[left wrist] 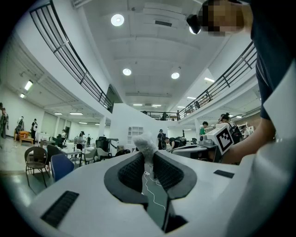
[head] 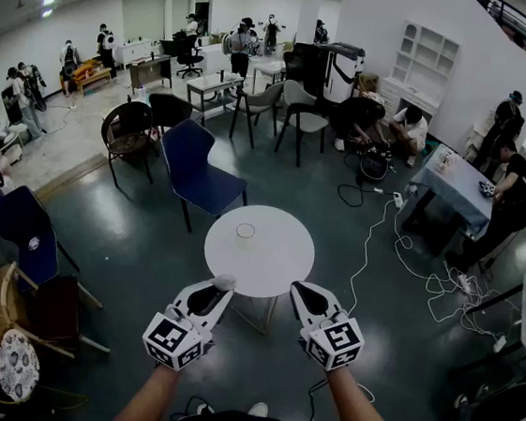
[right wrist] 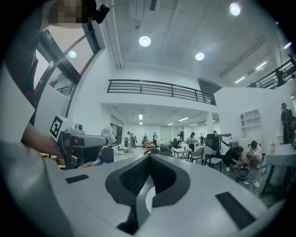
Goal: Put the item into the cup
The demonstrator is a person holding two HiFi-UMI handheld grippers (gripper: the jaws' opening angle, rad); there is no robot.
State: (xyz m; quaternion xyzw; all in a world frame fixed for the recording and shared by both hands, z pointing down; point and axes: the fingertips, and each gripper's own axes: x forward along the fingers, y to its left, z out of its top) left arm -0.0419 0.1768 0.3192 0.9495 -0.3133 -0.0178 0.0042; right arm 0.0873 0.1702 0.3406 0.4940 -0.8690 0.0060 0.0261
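The print that can be made out is on the cubes [head: 173, 339] at the back of each gripper: bold black-and-white square patterns, blocky like a code, with no words on them. Both tools are smooth white plastic shells, and each has a dark, teardrop-shaped hollow round its jaws.

The left gripper [head: 221, 287] is clenched on the item [head: 227, 281], a small tuft that is white, fuzzy and soft at the edges. In the left gripper view the item [left wrist: 145, 142] sticks up from between the ribbed black pads [left wrist: 129, 172], which press on it from both sides. From the right gripper view the same tuft [right wrist: 108, 135] shows as a pale puff at the tip of the other tool, out at 9 o'clock.

The right gripper [head: 298, 289] has its jaws pressed together with nothing between them; in its own view [right wrist: 149, 159] the two dark ribbed faces meet in one thin seam.

The cup [head: 245, 232] is a small clear one, round-rimmed, standing upright on the round white table [head: 280, 263], just toward 11 o'clock from the table's middle. The tabletop is smooth and matte. The item is held at the table's 7 o'clock rim, apart from the cup, and the right gripper is at about 5 o'clock.

Beyond the table, at 11 o'clock, stands a blue chair [head: 193, 164] with a moulded seat. A thin white cable [head: 366, 254] snakes over the dark floor [head: 128, 237] at 3 o'clock.
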